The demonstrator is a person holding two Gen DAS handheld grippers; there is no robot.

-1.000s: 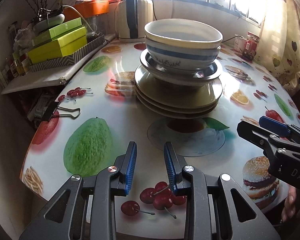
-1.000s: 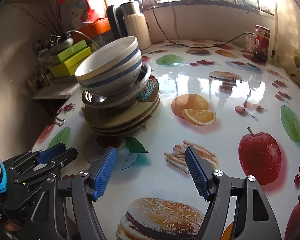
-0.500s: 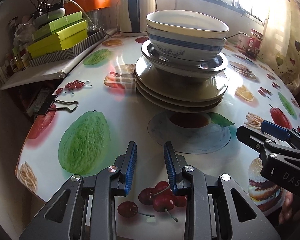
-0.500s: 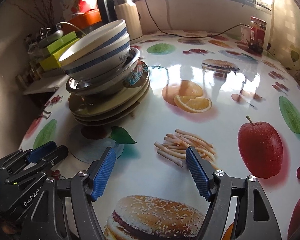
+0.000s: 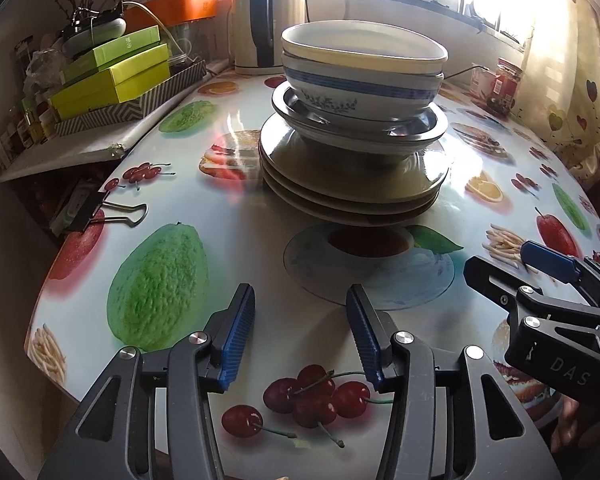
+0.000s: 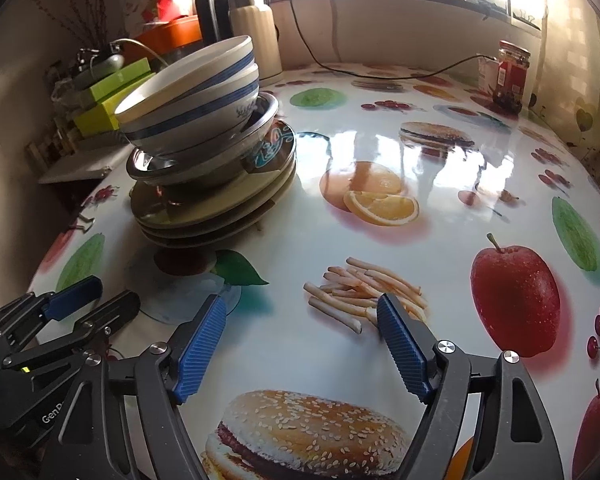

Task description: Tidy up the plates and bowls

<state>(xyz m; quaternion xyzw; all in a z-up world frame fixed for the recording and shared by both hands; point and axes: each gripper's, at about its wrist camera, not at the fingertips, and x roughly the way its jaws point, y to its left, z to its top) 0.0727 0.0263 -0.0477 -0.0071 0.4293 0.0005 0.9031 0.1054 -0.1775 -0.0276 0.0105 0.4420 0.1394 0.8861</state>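
One pile of dishes stands on the fruit-print table. Beige plates [image 5: 352, 188] [image 6: 208, 204] lie at the bottom, a steel dish [image 5: 420, 128] [image 6: 204, 168] sits on them, and two white bowls with blue bands [image 5: 360, 84] [image 6: 196, 100] nest on top. My left gripper [image 5: 300, 300] [image 6: 96, 294] hangs near the table's front edge, short of the pile, its jaws opening with nothing between them. My right gripper [image 6: 302, 308] [image 5: 504, 258] hovers to the right of it over printed fries, jaws also opening and empty.
A cream kettle [image 5: 268, 20] [image 6: 252, 36] with a cable, an orange box [image 5: 172, 4] and green boxes [image 5: 116, 76] stand behind the pile and at the left. A jar [image 6: 512, 76] stands at the far right. A binder clip [image 5: 108, 210] lies on the left edge.
The left gripper's jaws have spread apart. The right gripper's jaws have widened slightly. The pile now looks closer in both views.
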